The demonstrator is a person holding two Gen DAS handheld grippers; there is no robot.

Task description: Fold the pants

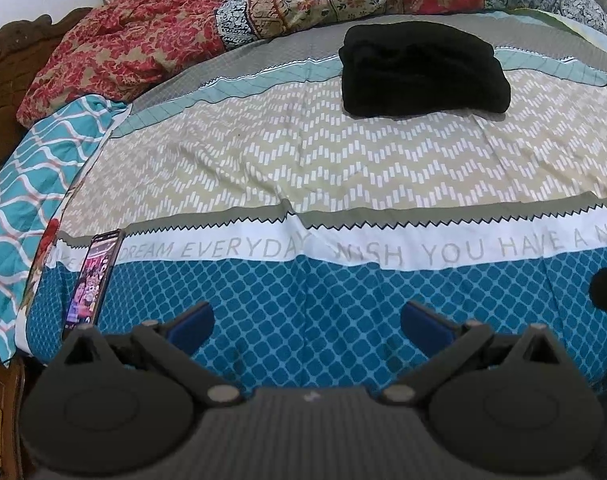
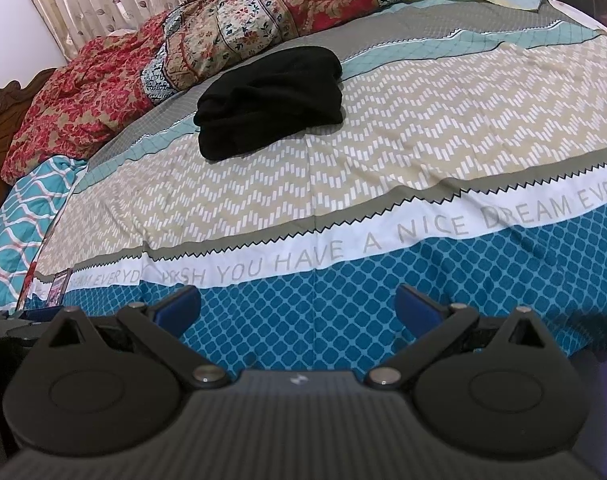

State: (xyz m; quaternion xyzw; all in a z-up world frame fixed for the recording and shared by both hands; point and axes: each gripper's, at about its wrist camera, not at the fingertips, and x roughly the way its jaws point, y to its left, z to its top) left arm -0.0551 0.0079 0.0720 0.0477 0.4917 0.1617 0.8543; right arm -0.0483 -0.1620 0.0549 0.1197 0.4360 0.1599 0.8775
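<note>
The pants [image 1: 423, 74] lay folded in a thick black bundle far up the bed [image 1: 303, 152], well apart from both grippers, which hung over the blue band at the near edge. From the left gripper [image 1: 307, 318] the bundle sat ahead and to the right; from the right gripper [image 2: 297, 304] it sat ahead and to the left [image 2: 269, 102]. Both grippers had their jaws spread wide with nothing between the blue pads [image 1: 195, 318]. The dark cloth showed almost no detail, so waistband and legs could not be told apart, nor which end faced where. Its long axis ran across the bed, roughly along the printed stripes. A phone [image 1: 91, 280] lay at the left edge, mostly cut off in the right view. A quilt [image 1: 151, 28] was heaped behind the pants
</note>
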